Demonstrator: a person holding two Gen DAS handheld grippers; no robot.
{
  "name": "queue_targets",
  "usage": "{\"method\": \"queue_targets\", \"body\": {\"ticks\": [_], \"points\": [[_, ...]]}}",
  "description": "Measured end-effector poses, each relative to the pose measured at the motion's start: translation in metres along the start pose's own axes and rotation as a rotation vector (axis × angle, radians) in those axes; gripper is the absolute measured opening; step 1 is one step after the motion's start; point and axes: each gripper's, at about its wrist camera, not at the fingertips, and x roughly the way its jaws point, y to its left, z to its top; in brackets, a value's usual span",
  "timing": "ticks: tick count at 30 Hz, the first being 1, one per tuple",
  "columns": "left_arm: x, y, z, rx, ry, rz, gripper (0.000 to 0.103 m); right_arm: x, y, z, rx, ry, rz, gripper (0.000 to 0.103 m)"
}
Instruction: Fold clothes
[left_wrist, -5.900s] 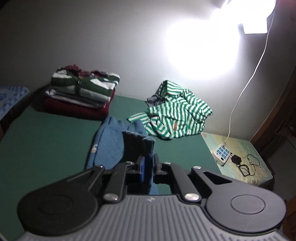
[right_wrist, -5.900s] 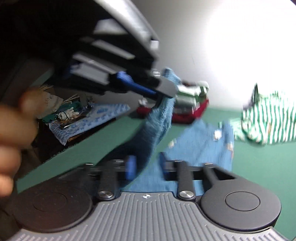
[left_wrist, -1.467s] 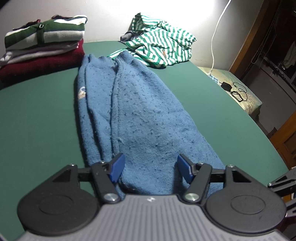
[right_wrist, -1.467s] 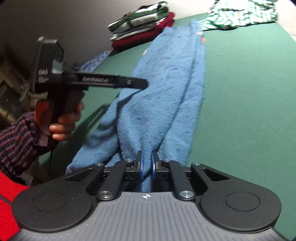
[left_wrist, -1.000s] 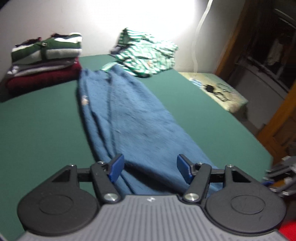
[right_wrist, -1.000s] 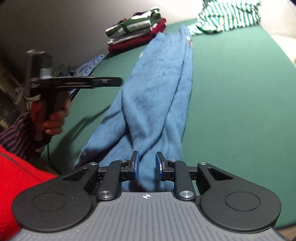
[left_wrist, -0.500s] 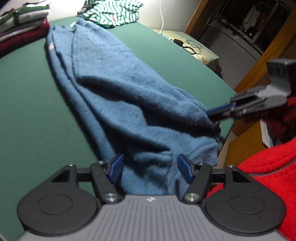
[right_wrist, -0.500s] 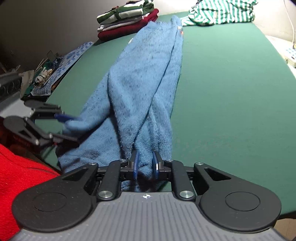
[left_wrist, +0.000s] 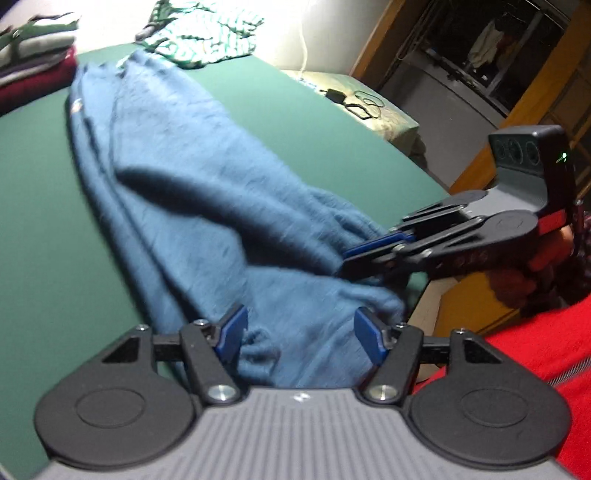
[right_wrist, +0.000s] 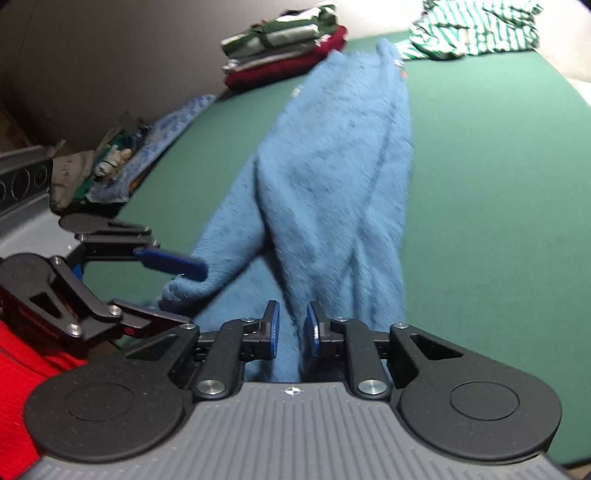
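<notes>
A blue knitted sweater lies lengthwise on the green table, folded into a long strip; it also shows in the right wrist view. My left gripper is open, its jaws wide apart over the sweater's near left corner. My right gripper has its jaws close together around a pinch of the sweater's near edge. In the left wrist view the right gripper grips the near right corner. In the right wrist view the left gripper straddles the other corner.
A stack of folded clothes sits at the table's far left. A crumpled green-and-white striped shirt lies at the far end. A side table with a cable and charger stands to the right. My red sleeve is near.
The left gripper has come down around the sweater's near left corner, still open. The right gripper stays pinched on the near edge, which is lifted and bunched.
</notes>
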Motion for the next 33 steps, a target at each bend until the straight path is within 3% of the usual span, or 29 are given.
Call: {"method": "queue_targets", "body": {"ticks": [5,8,15,20,22,26,33], "points": [[-0.003,0.003,-0.010,-0.001,-0.027,-0.006,0.074,-0.001,-0.006,-0.012,0.001,-0.040,0.013,0.012],[-0.006,-0.001,-0.010,0.017,-0.017,-0.002,0.075,-0.003,-0.015,-0.014,0.066,-0.046,0.015,0.000],[-0.007,0.003,-0.008,-0.007,-0.017,-0.029,0.075,-0.004,-0.010,-0.019,0.035,-0.057,0.005,0.000],[-0.025,0.001,0.004,-0.005,-0.048,-0.037,0.073,-0.005,-0.003,-0.001,0.016,0.039,-0.031,0.001],[-0.041,0.005,0.011,-0.007,-0.080,-0.023,0.075,-0.013,0.000,0.014,0.009,0.064,-0.039,0.010],[-0.066,0.030,0.038,0.054,-0.058,0.099,0.074,-0.043,0.000,0.067,-0.097,0.047,-0.070,0.013],[-0.091,0.089,0.140,0.155,-0.053,0.321,0.074,-0.067,-0.037,0.199,-0.255,0.062,-0.123,0.015]]}}
